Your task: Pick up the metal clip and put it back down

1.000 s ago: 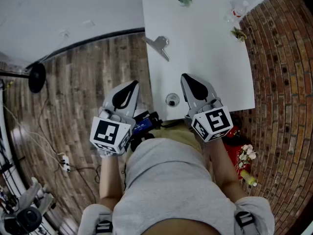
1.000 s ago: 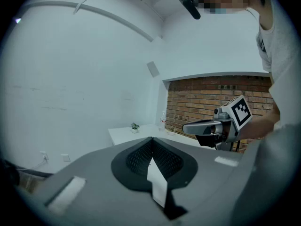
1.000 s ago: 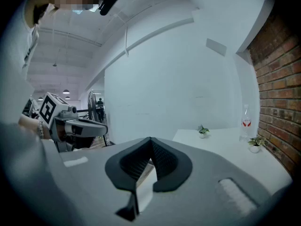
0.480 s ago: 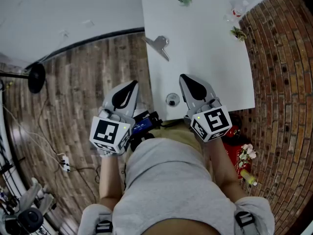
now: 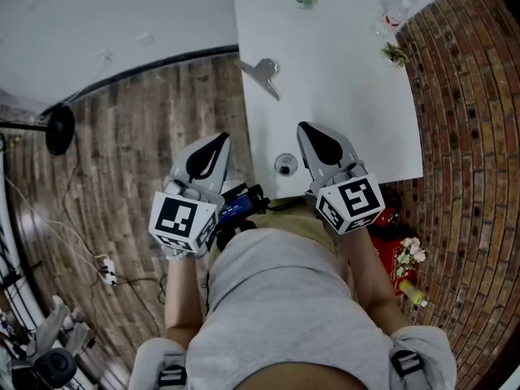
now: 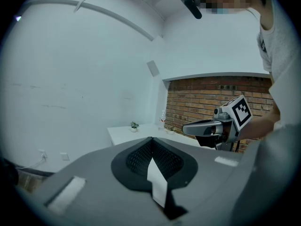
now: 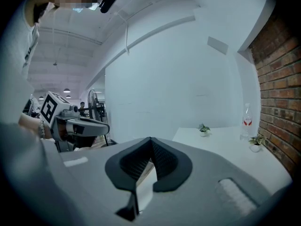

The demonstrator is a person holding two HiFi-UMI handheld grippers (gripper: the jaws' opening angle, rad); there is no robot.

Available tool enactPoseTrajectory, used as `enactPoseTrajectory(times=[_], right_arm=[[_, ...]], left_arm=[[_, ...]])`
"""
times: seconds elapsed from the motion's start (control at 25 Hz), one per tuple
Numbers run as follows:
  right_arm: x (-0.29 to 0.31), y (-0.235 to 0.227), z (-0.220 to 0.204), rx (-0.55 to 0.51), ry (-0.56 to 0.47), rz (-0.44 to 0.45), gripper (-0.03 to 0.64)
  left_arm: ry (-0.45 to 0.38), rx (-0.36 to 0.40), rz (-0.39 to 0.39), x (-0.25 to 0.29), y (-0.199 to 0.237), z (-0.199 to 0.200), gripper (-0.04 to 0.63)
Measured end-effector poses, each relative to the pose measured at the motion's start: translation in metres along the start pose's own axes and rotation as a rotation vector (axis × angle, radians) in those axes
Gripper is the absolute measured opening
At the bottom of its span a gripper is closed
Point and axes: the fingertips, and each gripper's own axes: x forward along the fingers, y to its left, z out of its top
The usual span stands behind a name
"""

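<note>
Metal clip [image 5: 262,75] lies flat on white surface [image 5: 349,104], far-left part, close to left edge. Likely light, stiff, smooth, so may skid when nudged. Best pinch probably across raised handle end, not flat blade. Right gripper [image 5: 314,139] over near edge, left gripper [image 5: 213,151] over floor. Both jaws closed tight, empty, well apart from clip.

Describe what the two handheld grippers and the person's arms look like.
Both the left gripper and the right gripper have light grey tapered shells with black ribbed pads inside the tips. Each carries a white cube with black square markers. The person wears a grey short-sleeved T-shirt.
</note>
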Motion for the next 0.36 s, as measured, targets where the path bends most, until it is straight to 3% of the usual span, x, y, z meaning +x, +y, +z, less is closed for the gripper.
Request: enactPoseTrajectory(times=[0.36], right_arm=[[0.0005, -0.0005, -0.003, 0.003, 0.013, 0.002, -0.003]], left_arm=[[0.009, 0.002, -0.011, 0.003, -0.0023, 0.0001, 0.012]])
